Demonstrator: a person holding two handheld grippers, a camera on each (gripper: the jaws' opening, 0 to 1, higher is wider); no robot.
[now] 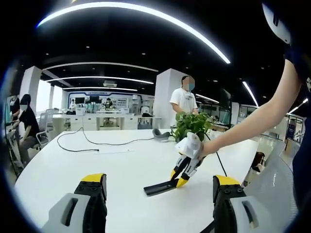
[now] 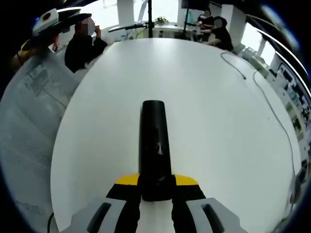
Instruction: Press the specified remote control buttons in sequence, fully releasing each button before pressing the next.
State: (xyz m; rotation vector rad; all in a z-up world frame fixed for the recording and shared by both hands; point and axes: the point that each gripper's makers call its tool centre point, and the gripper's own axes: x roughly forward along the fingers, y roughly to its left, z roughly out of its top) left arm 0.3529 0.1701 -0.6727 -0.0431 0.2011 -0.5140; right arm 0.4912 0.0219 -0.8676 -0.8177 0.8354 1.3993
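Right tool (image 2: 155, 187) is clamped on the remote (image 2: 154, 145), holding it just over the tabletop (image 2: 218, 121), probably steadying it for presses. Left tool (image 1: 158, 194) hangs spread apart, empty.

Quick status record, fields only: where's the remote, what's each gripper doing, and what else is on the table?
remote: black remote control, one end clamped, the rest reaching out over the white table
right gripper: right gripper shut on the remote control; also seen across the table
left gripper: left gripper open, holding nothing
buttons: none pressed now
other items: potted plant, black cable
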